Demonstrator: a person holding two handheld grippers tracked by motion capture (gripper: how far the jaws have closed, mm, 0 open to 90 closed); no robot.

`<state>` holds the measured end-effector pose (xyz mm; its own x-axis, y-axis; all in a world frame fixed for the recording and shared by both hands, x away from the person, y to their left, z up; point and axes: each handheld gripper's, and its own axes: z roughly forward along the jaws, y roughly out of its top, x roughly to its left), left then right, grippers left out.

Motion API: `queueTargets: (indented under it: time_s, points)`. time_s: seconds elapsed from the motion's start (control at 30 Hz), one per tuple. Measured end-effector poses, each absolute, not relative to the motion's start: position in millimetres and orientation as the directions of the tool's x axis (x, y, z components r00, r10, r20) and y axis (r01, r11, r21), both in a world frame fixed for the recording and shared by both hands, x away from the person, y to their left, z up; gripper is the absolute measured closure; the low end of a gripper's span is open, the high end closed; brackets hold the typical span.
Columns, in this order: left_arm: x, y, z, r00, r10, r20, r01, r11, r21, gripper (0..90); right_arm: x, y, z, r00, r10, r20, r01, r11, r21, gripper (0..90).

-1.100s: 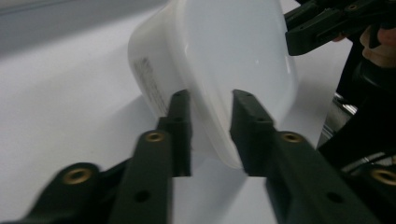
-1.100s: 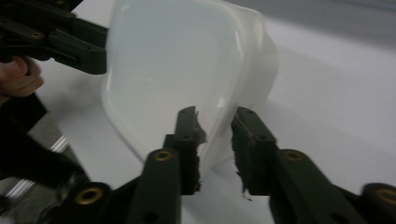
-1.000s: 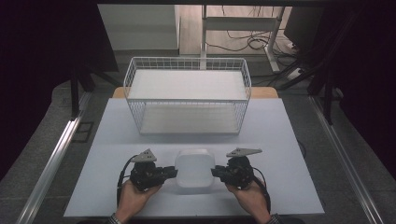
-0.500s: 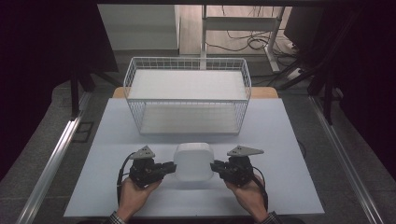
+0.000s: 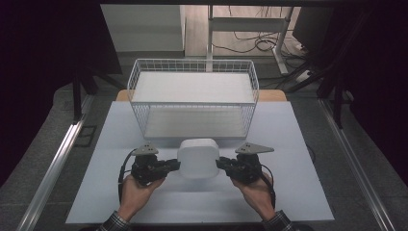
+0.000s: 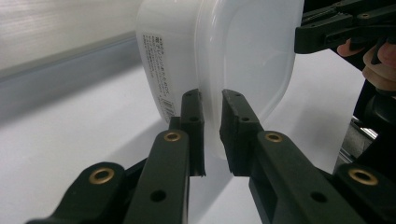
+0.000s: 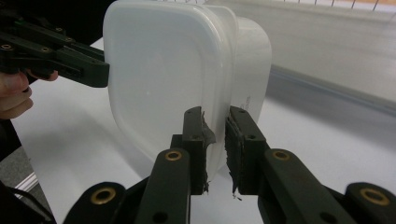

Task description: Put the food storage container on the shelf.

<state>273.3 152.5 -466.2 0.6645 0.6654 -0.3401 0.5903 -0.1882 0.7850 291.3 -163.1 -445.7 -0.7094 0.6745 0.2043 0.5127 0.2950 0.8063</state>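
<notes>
Spanning most of the high view: a white table [image 5: 298,144], with a white wire basket [image 5: 192,96] standing at its far side. Sitting between table edge and basket, closer to the basket than half a second ago and a full second ago: a translucent white lidded container [image 5: 198,158], raised off the surface and moved forward. Judged from that shift: a two-handed carry toward the basket, well under way, placement not yet done.

Pinching the container's rim on the left side: left gripper [image 6: 212,135], jaws pressed nearly together on the lid edge [image 6: 210,116]. Pinching the opposite rim: right gripper [image 7: 215,140], jaws likewise closed on the edge.

Hard to make out: printed label [image 6: 159,74] on the container wall, text too small to read. Hidden: container contents, behind frosted plastic. Cut off: forearms at the bottom of the high view.
</notes>
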Motion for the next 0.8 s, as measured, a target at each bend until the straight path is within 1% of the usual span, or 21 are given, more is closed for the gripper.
queueTargets:
  time_s: [0.6,0.8]
  points:
    - [296,162,-432,0.667,0.671,-0.324,0.56,-0.165,0.812,80.2,316,-156,-410,-0.735,0.654,0.177,0.456,0.284,0.844,78.2]
    - [303,165,-416,0.669,0.679,-0.303,0.539,-0.163,0.826,80.1,324,-152,-394,-0.74,0.652,0.168,0.433,0.27,0.86,78.2]
